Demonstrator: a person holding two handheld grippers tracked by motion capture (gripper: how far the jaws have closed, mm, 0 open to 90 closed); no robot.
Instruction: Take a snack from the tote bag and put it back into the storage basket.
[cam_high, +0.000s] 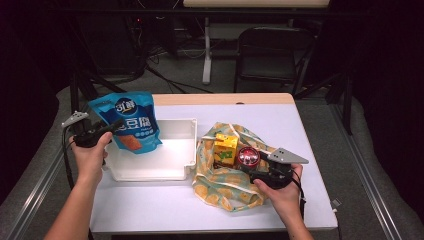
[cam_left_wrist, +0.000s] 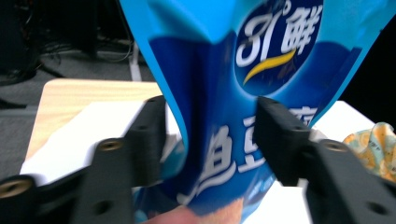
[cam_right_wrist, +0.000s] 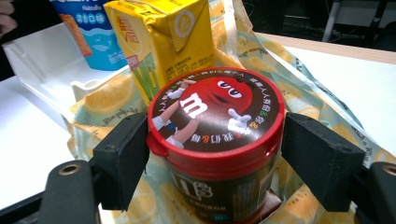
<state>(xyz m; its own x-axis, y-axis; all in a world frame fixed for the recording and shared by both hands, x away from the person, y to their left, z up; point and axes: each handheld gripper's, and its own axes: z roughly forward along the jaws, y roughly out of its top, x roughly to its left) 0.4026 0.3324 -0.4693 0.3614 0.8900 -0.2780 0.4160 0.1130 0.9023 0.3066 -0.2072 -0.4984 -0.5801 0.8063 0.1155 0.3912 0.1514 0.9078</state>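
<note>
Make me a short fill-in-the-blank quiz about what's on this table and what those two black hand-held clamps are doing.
1. The blue snack pouch hangs between the jaws of the left gripper, above the white plastic ____.
2. The right gripper has its jaws on either side of the round candy tub with the ____ lid.
3. The yellow juice carton stands on the lemon-patterned ____.

Missing words: tray; red; cloth

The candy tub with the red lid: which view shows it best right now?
The right gripper view: the candy tub sits large between the right gripper's jaws, lid print readable, a gap at the right jaw. The high view shows only its small red top on the patterned bag.
</note>
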